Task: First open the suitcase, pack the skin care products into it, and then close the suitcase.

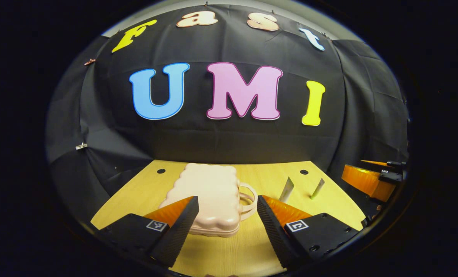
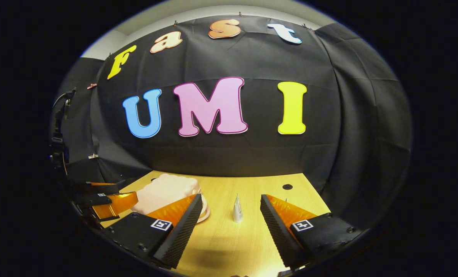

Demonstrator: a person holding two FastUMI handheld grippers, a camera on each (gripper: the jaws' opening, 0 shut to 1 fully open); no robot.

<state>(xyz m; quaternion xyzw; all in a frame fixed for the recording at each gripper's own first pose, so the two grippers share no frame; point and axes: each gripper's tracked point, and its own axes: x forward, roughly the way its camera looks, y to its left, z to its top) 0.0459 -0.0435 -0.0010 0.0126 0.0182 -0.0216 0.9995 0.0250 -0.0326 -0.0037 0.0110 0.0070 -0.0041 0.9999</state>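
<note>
A small pale pink suitcase [image 1: 209,196] lies flat and closed on the wooden table [image 1: 229,250], its handle [image 1: 248,200] pointing right. My left gripper [image 1: 227,217] stands open just in front of it, nothing between its fingers. Two skin care tubes stand upright right of the case: a white one [image 1: 287,189] and a slimmer one [image 1: 317,188]. In the right gripper view the suitcase [image 2: 165,194] sits at the left and the white tube [image 2: 237,209] stands ahead of my open right gripper [image 2: 229,219]. The right gripper [image 1: 371,177] also shows at the far right of the left gripper view.
The black cloth wall closes the table's back and sides. Round holes [image 1: 161,171] [image 1: 303,171] mark the tabletop near its far corners. The left gripper [image 2: 105,204] appears at the left edge of the right gripper view. Bare wood lies between the suitcase and the tubes.
</note>
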